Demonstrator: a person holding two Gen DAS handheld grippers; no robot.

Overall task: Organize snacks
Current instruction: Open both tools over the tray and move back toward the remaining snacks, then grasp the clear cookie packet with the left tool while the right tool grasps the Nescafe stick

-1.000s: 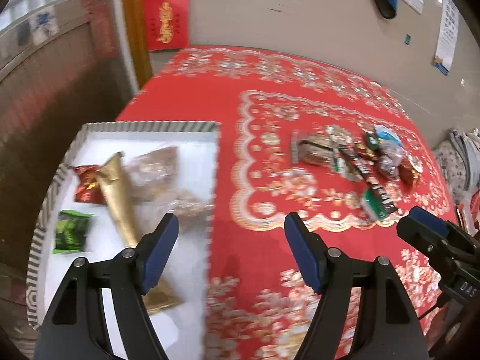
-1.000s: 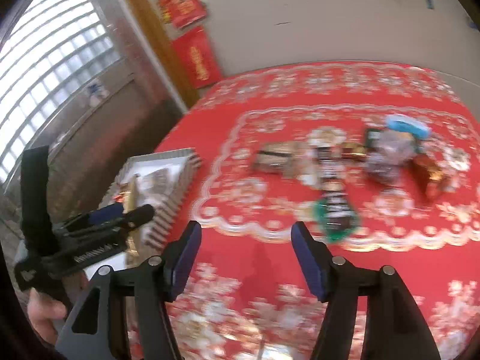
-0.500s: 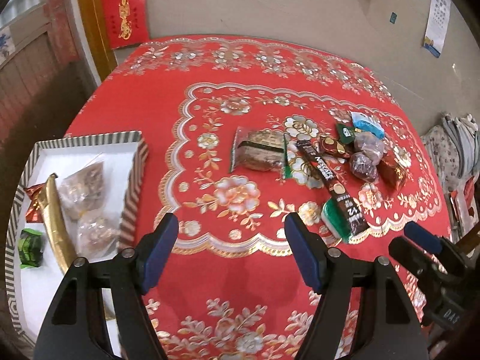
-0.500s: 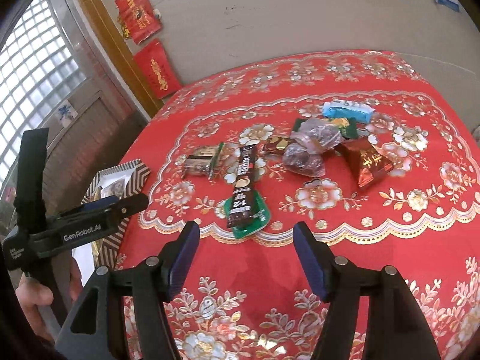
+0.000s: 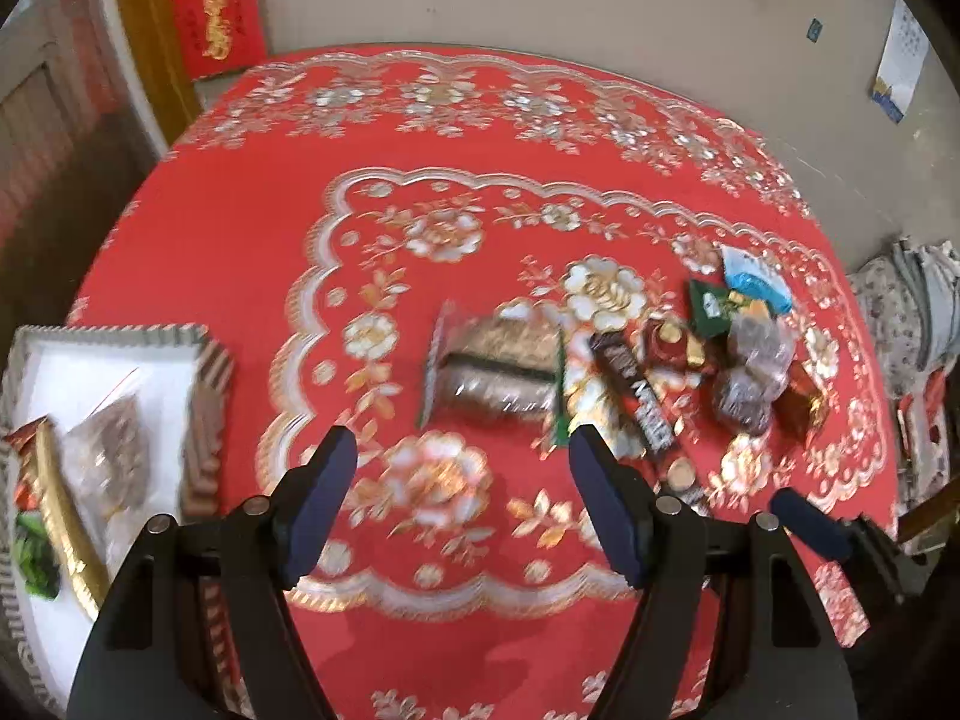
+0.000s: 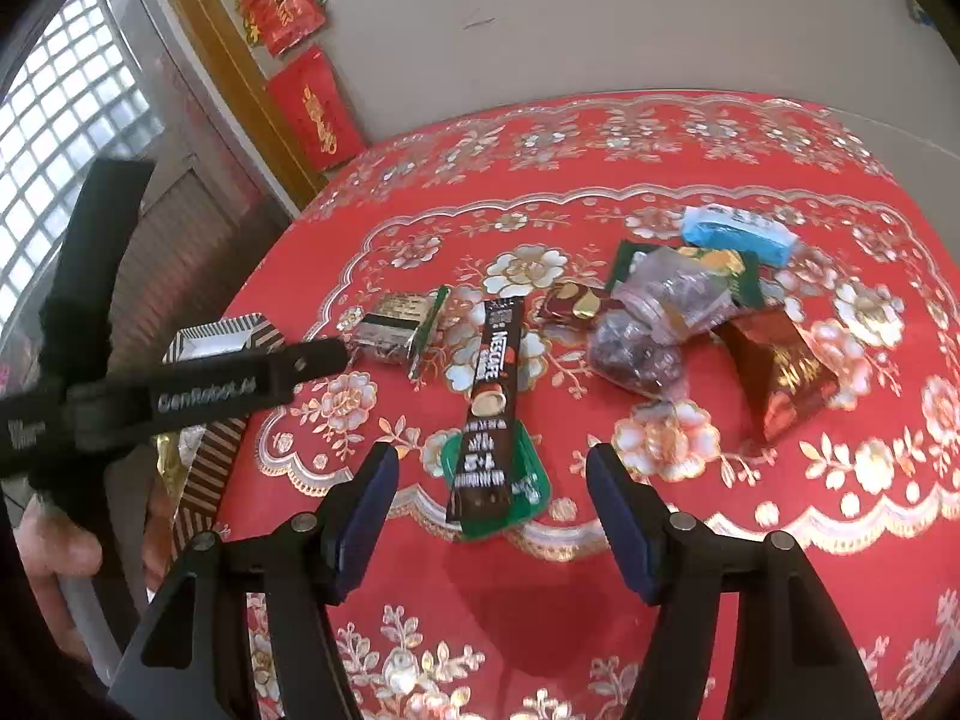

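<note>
A: Left wrist view: the left gripper (image 5: 462,501) has swung from the tray (image 5: 204,354) toward the snacks (image 5: 636,372), jaws spread, empty.

B: The right gripper (image 6: 489,507) too, spread above the coffee stick (image 6: 492,396); next pick's close.

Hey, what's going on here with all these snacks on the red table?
A person holding two grippers is sorting snacks. Both the left gripper and the right gripper are open and empty, hovering over the red tablecloth. A pile of loose snacks, including a coffee stick lying across a green packet, is on the cloth. A few packets are in the striped tray at the table's left edge.
</note>
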